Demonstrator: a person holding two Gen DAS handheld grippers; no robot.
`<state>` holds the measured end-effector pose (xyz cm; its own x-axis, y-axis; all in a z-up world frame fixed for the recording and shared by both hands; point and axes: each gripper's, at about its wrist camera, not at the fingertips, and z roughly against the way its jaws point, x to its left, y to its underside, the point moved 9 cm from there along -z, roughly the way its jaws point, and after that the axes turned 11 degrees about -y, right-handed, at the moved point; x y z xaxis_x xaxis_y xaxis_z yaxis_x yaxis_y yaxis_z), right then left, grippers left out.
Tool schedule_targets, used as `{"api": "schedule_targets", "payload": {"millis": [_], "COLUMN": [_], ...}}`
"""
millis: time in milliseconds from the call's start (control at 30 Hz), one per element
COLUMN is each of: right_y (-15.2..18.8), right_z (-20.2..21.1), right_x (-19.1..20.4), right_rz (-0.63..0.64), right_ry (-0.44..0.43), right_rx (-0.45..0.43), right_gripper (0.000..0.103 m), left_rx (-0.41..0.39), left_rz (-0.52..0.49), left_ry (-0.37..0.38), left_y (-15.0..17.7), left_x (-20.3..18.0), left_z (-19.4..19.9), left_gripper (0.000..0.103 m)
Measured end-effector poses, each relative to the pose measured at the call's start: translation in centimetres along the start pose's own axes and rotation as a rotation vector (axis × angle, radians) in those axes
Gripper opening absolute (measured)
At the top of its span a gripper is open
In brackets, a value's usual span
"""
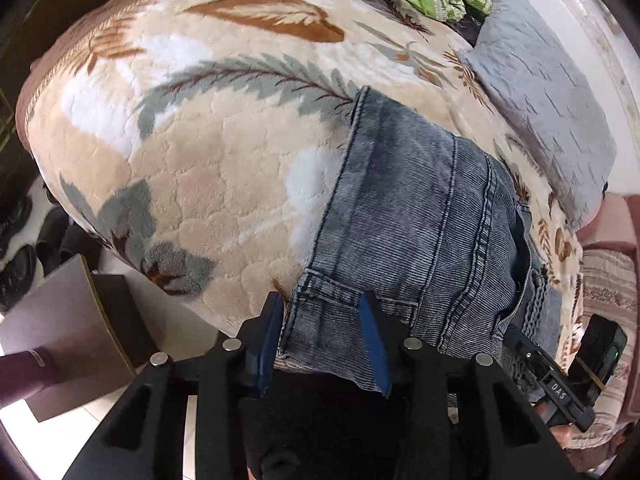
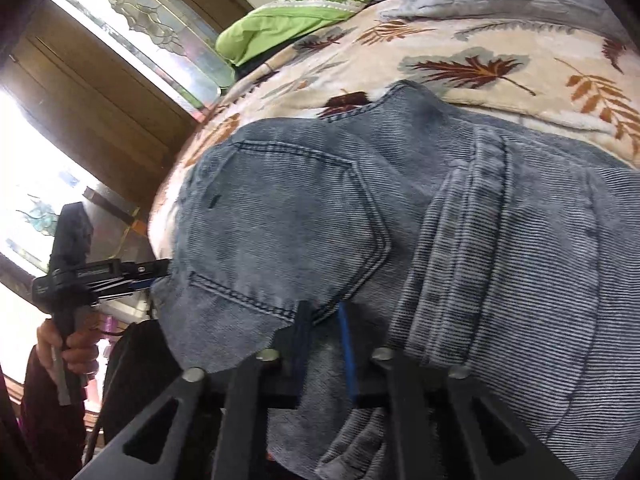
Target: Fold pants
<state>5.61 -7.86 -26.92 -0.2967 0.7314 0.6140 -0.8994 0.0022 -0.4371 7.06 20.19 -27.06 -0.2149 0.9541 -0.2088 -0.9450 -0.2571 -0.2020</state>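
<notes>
In the left wrist view, the left gripper [image 1: 324, 320] sits at the bottom centre of the frame, its blue pads partly apart with the near edge of the jeans [image 1: 416, 216] passing between them; the denim lies against the right-hand pad, but whether both pads press on it cannot be told. The jeans stretch from the lower centre up to the middle right, lying on a cream leaf-patterned blanket [image 1: 192, 152] that fills most of the frame. The right gripper [image 1: 516, 336] comes in from the lower right edge, its tips hidden at the denim's side. A grey pillow [image 1: 540, 92] lies at the upper right. In the right wrist view, the right gripper [image 2: 322, 312] at the bottom centre has its blue pads drawn almost together, pinching a fold of the jeans [image 2: 500, 240] just below a back pocket. The left gripper [image 2: 156, 270] enters from the middle left, held by a hand [image 2: 68, 350], its tip touching the denim's edge.
</notes>
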Motion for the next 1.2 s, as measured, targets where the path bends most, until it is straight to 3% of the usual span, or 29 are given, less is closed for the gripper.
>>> {"api": "schedule_targets", "payload": {"millis": [33, 100, 200, 267, 433, 533, 833, 1100, 1200], "right_y": [-0.1, -0.5, -1.1, -0.8, -0.7, -0.6, -0.6, -0.5, -0.5], "right_z": [0.1, 0.2, 0.6, -0.4, -1.2, -1.0, -1.1, -1.2, -1.1], "right_x": [0.2, 1.0, 2.2, 2.1, 1.8, 1.3, 1.6, 1.8, 1.7], "right_rz": [0.019, 0.083, 0.144, 0.146, 0.154, 0.117, 0.121, 0.146, 0.141], "right_ry": [0.014, 0.046, 0.039, 0.044, 0.056, 0.025, 0.021, 0.034, 0.030], "right_rx": [-0.006, -0.029, -0.071, -0.036, -0.029, -0.031, -0.027, -0.022, -0.020], "right_gripper": [0.010, 0.012, 0.013, 0.013, 0.013, 0.013, 0.013, 0.013, 0.013], "left_rx": [0.018, 0.033, 0.044, 0.044, 0.013, -0.009, -0.108, -0.231, -0.271], "left_rz": [0.027, 0.060, 0.081, 0.077, 0.027, 0.015, -0.016, -0.106, -0.169], "left_ry": [0.008, 0.015, 0.050, 0.064, 0.058, 0.045, -0.004, 0.060, 0.075], "left_y": [0.2, 0.5, 1.3, 1.5, 1.2, 1.2, -0.3, -1.5, -0.4], "left_x": [0.5, 1.1, 1.4, 1.1, -0.3, -0.8, -2.8, -7.4, -8.9], "left_z": [-0.4, -0.9, -1.4, -1.5, -0.9, -0.4, 2.7, 8.7, 11.0], "left_gripper": [0.057, 0.068, 0.070, 0.068, 0.035, 0.029, 0.019, 0.019, 0.019]}}
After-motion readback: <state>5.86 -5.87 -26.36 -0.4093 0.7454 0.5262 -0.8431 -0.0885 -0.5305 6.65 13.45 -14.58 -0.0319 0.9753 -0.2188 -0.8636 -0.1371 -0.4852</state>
